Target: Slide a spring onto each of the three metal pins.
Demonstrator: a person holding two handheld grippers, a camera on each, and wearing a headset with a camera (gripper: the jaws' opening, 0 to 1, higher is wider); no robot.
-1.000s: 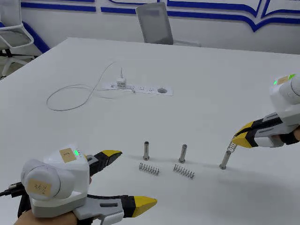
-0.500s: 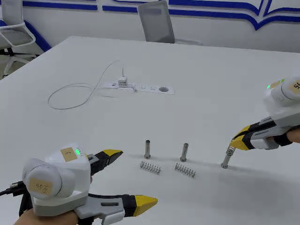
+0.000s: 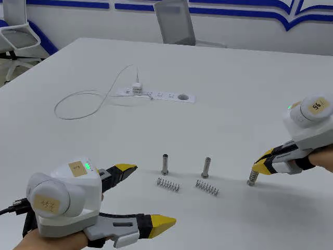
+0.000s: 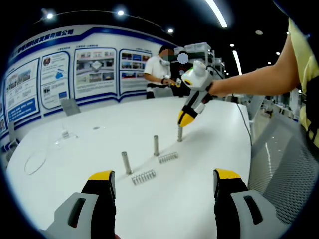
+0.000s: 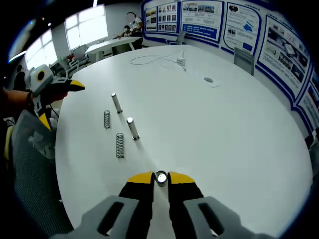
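Three metal pins stand upright in a row on the white table [image 3: 218, 104]: left pin [image 3: 165, 164], middle pin [image 3: 206, 167], right pin [image 3: 252, 178]. One spring sits around the right pin, and my right gripper [image 3: 260, 166] is shut on that spring at the pin's top; the pin head [image 5: 160, 178] shows between the nearly closed jaws. Two loose springs [image 3: 168, 184] [image 3: 207, 187] lie flat in front of the left and middle pins. My left gripper [image 3: 145, 195] is open and holds nothing, near the front left, short of the pins [image 4: 126, 163].
A white power strip [image 3: 161, 96] with a plugged charger and a looping white cable [image 3: 78, 104] lies farther back on the table. Office chairs [image 3: 177, 23] stand beyond the far edge. A person [image 4: 159, 69] stands in the background.
My right gripper has come down from above the right pin, and the spring it held has slid down over that pin. The left gripper has stayed in place.
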